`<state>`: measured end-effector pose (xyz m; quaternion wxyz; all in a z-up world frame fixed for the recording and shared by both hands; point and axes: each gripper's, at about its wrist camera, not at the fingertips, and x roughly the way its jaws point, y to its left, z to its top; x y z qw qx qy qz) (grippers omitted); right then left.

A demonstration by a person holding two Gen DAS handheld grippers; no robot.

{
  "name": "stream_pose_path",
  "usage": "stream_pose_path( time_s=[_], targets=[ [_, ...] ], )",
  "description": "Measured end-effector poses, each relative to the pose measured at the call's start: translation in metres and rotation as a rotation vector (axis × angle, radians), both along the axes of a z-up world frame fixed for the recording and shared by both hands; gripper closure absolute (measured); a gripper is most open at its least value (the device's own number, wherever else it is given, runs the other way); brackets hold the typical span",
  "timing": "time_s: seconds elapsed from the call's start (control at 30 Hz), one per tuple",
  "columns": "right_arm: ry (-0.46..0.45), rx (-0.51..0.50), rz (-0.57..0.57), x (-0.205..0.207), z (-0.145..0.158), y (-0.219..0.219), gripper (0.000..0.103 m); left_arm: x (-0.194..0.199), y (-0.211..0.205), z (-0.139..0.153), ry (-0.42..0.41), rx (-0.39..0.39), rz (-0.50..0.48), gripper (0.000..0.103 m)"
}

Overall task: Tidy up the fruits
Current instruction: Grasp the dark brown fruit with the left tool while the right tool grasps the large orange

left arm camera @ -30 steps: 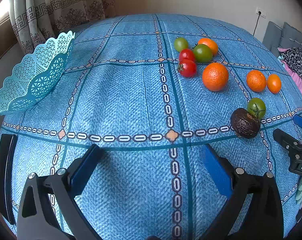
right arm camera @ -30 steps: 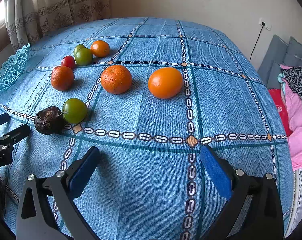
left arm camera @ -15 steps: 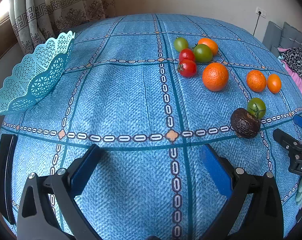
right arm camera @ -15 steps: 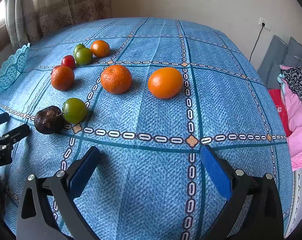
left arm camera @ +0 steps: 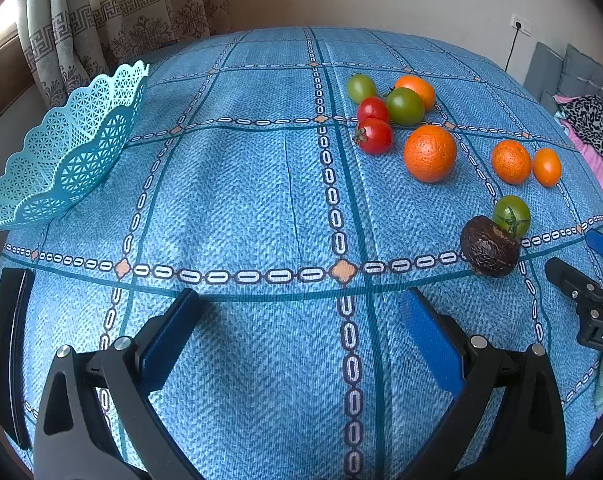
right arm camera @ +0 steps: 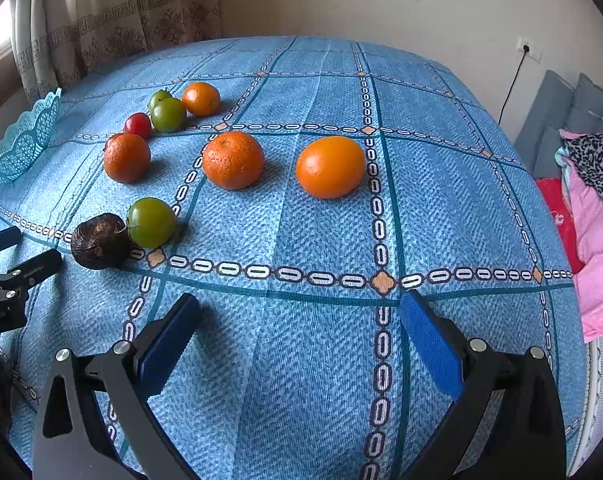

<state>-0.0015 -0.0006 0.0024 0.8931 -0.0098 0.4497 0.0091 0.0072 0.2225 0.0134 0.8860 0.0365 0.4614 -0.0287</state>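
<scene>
Since nothing has been gathered yet, the blue patterned cloth point(left arm camera: 237, 200) over the bench carries every fruit loose, and the turquoise lattice basket point(left arm camera: 67, 152) sits at its far left edge, well apart from them. As far as its tilted inside shows, the basket looks empty; presumably it is where the fruit should go.

Both tools hover low over bare cloth at the near side. The left gripper point(left arm camera: 301, 332) has its jaws spread wide and holds nothing; the right gripper point(right arm camera: 301, 336) is likewise wide and empty, which suits a first pick.

Among the fruit, the largest orange point(right arm camera: 330, 167) lies alone nearest the right gripper, with a rougher orange point(right arm camera: 233, 160) beside it and a third orange point(right arm camera: 126, 157) further left. A dark wrinkled fruit point(right arm camera: 99, 241) touches a green tomato point(right arm camera: 151, 222) close to the left tool's tip. Farther back, two red tomatoes point(left arm camera: 374, 136), two more green tomatoes point(left arm camera: 404, 106) and a small orange point(left arm camera: 419, 90) huddle together. That cluster may roll when one is lifted.
</scene>
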Motion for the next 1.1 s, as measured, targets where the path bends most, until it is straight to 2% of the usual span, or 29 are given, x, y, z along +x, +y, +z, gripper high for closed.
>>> stream_pose_path(
  time_s=[0.13,0.37,0.5,0.67,0.73,0.8,0.87,0.93,1.1],
  targets=[
    [0.005,-0.005,0.004,0.0,0.0,-0.001,0.005,-0.004,-0.005,0.004,-0.012,-0.025,-0.085,0.002],
    [0.008,-0.024,0.017,-0.001,-0.001,0.001,0.005,-0.016,-0.035,0.016,-0.096,0.048,-0.222,0.002],
    [0.006,0.001,0.02,-0.002,0.001,-0.002,0.005,-0.018,-0.055,0.017,-0.102,0.067,-0.288,0.002],
    [-0.041,0.039,-0.022,-0.005,0.011,-0.018,0.007,-0.013,-0.074,0.016,-0.09,0.067,-0.348,0.002],
    [-0.058,0.051,-0.042,-0.004,0.015,-0.026,0.01,-0.006,-0.08,0.015,-0.078,0.049,-0.376,0.01],
    [-0.065,0.07,-0.051,-0.002,0.017,-0.032,0.018,0.003,-0.088,0.011,-0.054,0.024,-0.399,0.019],
    [-0.068,0.081,-0.054,0.001,0.018,-0.035,0.02,0.007,-0.09,0.006,-0.022,-0.004,-0.413,0.028],
    [-0.072,0.082,-0.051,0.004,0.019,-0.038,0.022,0.011,-0.092,0.005,-0.021,-0.028,-0.417,0.03],
    [-0.077,0.093,-0.032,0.02,0.022,-0.035,0.025,0.015,-0.094,0.003,-0.033,-0.051,-0.421,0.052]
  ],
)
